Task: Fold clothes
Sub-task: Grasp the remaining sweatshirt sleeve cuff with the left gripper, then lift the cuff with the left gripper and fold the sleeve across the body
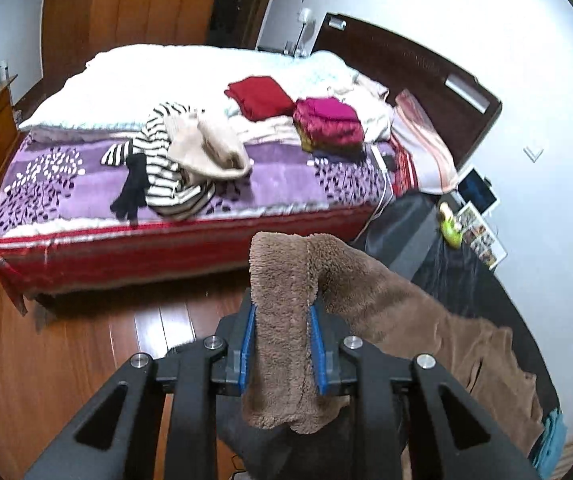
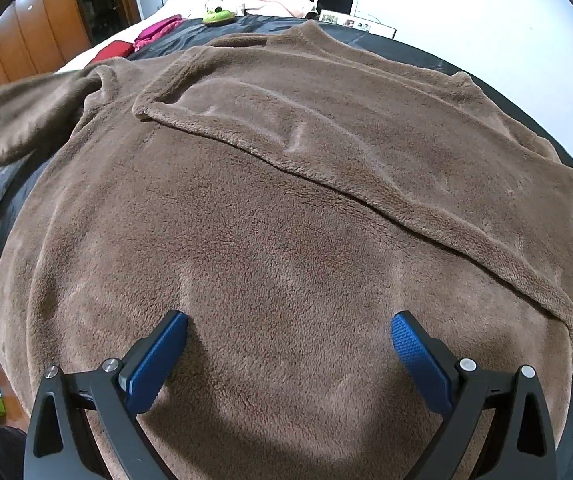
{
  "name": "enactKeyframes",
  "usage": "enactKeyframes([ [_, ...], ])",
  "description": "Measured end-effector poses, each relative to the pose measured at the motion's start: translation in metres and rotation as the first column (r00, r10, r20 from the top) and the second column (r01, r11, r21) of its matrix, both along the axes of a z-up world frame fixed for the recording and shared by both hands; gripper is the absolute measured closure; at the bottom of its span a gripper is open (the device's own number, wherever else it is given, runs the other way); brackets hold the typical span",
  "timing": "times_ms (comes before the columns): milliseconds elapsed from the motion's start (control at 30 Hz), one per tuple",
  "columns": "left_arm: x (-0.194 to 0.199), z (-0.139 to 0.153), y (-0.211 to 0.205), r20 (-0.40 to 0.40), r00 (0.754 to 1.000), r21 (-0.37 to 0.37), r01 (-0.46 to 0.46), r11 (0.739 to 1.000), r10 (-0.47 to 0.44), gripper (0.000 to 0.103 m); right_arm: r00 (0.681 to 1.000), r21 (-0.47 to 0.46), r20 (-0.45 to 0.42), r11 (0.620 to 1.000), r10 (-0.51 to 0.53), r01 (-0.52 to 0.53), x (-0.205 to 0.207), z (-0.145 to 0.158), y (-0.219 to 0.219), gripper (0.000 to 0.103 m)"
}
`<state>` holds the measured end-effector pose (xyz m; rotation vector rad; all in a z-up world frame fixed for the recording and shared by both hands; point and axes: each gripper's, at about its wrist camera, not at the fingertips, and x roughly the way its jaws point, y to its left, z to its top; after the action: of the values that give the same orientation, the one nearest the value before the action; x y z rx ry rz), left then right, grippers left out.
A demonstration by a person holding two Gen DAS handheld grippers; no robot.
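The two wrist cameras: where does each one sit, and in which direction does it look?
Left wrist: on the left gripper, shut on a raised brown sleeve, facing the bed.
Right wrist: on the open right gripper, looking down at the brown fleece top.
Shared: the top and the magenta folded clothes.

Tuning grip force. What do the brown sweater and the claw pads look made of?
Brown sweater: looks like plush fleece, matte, with a dense fuzzy pile and soft rolled hems; the fibre cannot be told. Left claw is shut on its sleeve, which bunches thickly between the pads. Right claw is open, its tips on the fleece. Pads: blue, probably rubber or textured plastic, going by the fine crosshatch grip pattern.
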<state>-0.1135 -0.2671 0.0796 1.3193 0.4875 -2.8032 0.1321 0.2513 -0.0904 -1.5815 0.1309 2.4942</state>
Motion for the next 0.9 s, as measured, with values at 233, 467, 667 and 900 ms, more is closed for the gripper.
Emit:
enactKeyframes([
  [233, -0.047, 0.045, 0.010, -0.057, 0.997, -0.029, 0.053, 0.998, -0.054, 0.077, 1.000, 0.001, 0.003, 1.000, -0.012, 0.012, -0.001, -0.002, -0.002, 0.001],
  [467, -0.079, 0.079, 0.033, -0.100, 0.988, -0.008, 0.114, 0.993, -0.114, 0.077, 1.000, 0.002, 0.000, 1.000, -0.031, 0.031, -0.003, -0.005, -0.003, 0.001],
  [667, -0.085, 0.090, 0.055, -0.103, 0.980, 0.013, 0.173, 0.985, -0.170, 0.077, 0.999, 0.003, -0.003, 0.999, -0.051, 0.051, -0.002, -0.007, -0.005, 0.001],
  [900, -0.073, 0.105, 0.087, -0.118, 0.961, 0.011, 0.253, 0.968, -0.249, 0.077, 0.997, -0.010, 0.011, 0.997, -0.077, 0.077, -0.002, -0.007, -0.005, 0.001],
])
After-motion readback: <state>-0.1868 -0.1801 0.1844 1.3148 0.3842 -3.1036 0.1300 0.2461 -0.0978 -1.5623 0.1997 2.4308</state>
